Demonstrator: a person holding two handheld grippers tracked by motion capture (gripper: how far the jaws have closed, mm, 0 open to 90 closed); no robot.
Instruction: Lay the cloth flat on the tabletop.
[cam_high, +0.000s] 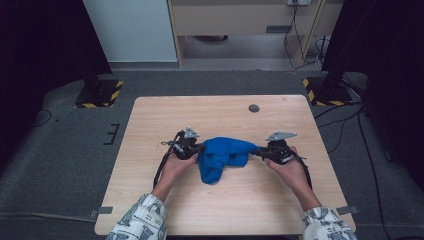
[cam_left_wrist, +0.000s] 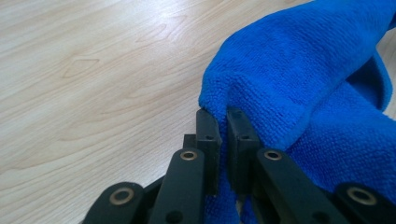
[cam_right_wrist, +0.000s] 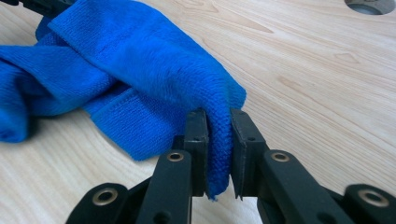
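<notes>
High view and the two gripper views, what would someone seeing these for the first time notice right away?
The bright blue cloth stands out first, bunched near the middle of the pale wooden table. Next, the left gripper pinches its left end and the right gripper pinches its right end, so the cloth hangs between them; each gripper view shows a fold of it clamped between the black jaws. A small round hole sits toward the table's far edge.

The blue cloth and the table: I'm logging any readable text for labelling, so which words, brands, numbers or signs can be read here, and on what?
None can be read.
Blue cloth: plain weave, no tag or print showing.
Table: bare wood grain, no lettering.
Left tongs and right tongs: black, unmarked.
Sleeves: a printed pattern, too small to read.
Floor plates: yellow-black hazard stripes, no words.
</notes>
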